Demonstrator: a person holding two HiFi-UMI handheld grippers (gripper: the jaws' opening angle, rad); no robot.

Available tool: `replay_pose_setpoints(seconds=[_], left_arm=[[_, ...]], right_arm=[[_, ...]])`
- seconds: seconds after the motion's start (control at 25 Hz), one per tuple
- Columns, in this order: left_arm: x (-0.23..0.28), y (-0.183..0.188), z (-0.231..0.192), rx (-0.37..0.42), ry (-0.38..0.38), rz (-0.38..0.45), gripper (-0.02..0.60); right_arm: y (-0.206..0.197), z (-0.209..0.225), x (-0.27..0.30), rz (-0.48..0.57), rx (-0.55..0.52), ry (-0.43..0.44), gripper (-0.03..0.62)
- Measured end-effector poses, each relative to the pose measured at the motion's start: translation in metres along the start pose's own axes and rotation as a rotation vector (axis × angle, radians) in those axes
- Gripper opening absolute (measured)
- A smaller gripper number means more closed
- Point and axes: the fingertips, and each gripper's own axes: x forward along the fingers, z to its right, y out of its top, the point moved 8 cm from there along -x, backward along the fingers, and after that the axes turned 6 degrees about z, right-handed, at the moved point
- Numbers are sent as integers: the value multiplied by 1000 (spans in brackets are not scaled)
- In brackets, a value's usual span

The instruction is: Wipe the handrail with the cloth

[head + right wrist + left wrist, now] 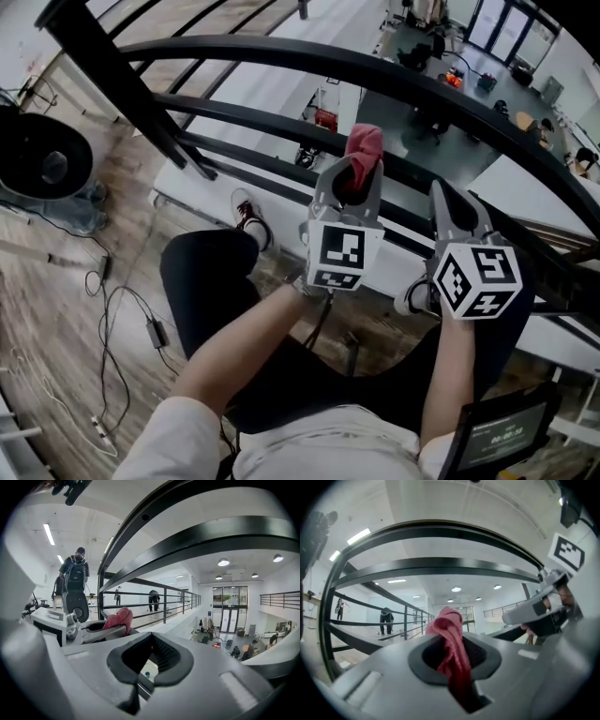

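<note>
A red cloth (364,148) sticks up out of my left gripper (354,176), which is shut on it, just below the lower dark bars of the handrail (375,70). In the left gripper view the cloth (449,639) bunches between the pads and the rail bars (440,531) arch above it, apart from it. My right gripper (450,204) is held beside the left one, to its right, with its jaws shut and empty. Seen from the right gripper (149,660), the thick rail (211,538) crosses overhead and the cloth (119,618) shows at the left.
Beyond the railing is a drop to a lower floor with desks (441,56). A black round device (42,164) and loose cables (122,328) lie on the wooden floor at left. A screen (502,436) sits at bottom right. A person with a backpack (75,573) stands nearby.
</note>
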Motion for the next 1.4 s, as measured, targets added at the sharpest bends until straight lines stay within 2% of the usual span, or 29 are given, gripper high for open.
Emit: replay_pose_setpoints(seconds=[0.28,0.64,0.92,1.08,1.24,1.32,1.4], left_arm=[[-1,-2,-41,-119,185,-46,63],[-3,-11,-109,-139,369,-43,65],[-13,-11,-160,-234,446,-27,66],[-26,-20,-194,-194,524,-29,66],[-36,-24,-223,-190,613,-36,66],[-39,-26,-227,-180,624,-40,66],[-39,-29,-220,-151,601,-52,64]], right_arm=[[11,-33,15,14,-35,66,2],[12,-48,32,15,-10,98,2],[21,-67,57,11,-10,133,2],[9,-81,68,-16,-14,148,2],[5,-85,71,-44,-31,159,2],[5,-86,71,-46,-38,163,2],[3,-86,70,-48,-41,161,2]])
